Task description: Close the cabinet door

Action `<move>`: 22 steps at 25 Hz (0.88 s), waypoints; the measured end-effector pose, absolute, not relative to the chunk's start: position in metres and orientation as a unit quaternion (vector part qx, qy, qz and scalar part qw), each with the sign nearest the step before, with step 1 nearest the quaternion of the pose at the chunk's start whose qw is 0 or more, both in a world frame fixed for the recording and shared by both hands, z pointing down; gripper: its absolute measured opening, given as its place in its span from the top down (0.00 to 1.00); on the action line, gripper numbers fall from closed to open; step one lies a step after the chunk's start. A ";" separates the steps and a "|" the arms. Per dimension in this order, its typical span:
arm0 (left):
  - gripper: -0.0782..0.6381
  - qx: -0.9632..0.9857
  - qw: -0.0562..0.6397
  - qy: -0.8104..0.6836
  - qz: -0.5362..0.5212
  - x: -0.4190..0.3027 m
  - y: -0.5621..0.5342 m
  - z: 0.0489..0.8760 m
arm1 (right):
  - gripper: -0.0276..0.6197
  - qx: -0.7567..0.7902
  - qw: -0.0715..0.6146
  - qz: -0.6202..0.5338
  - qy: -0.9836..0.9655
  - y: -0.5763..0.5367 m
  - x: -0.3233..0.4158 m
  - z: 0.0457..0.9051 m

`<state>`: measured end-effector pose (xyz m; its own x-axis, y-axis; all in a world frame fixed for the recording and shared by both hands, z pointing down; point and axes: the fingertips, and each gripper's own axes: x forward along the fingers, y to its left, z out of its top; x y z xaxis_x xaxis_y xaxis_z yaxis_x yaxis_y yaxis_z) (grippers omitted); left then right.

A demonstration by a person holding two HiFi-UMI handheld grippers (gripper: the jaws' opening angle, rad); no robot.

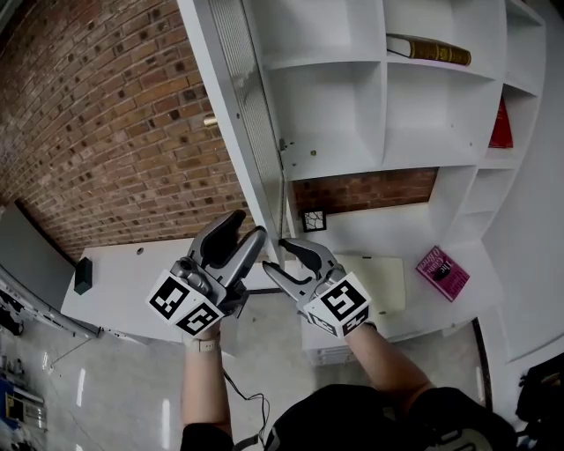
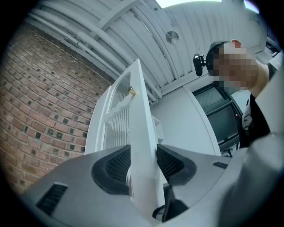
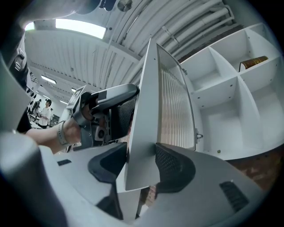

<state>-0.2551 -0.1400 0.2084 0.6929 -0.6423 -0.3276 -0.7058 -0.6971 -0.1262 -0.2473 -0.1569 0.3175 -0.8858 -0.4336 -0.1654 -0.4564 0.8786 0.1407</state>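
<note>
At the cabinet door's (image 1: 238, 97) free edge, we judge it stiff, light; the right gripper (image 1: 277, 255) pinches it, the left gripper (image 1: 249, 226) straddles it wide.

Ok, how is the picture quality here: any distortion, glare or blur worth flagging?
Head view: evenly lit and sharp, the straight edges of the white shelf unit bowed by the lens. Left gripper view: fisheye with dark corners, the overhead light blown out, the white louvred cabinet door soft close up. Right gripper view: the same fisheye, a bright ceiling light panel glaring at upper left.
</note>
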 end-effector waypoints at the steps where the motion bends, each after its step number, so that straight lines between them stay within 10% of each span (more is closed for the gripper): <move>1: 0.65 -0.914 0.123 0.365 0.131 -0.254 -0.140 0.208 | 0.64 -0.232 0.065 0.086 0.967 -0.157 -0.246 0.318; 22: 0.68 -0.943 0.117 0.290 0.116 -0.178 -0.160 0.222 | 0.76 -0.292 0.079 0.077 0.950 -0.167 -0.177 0.318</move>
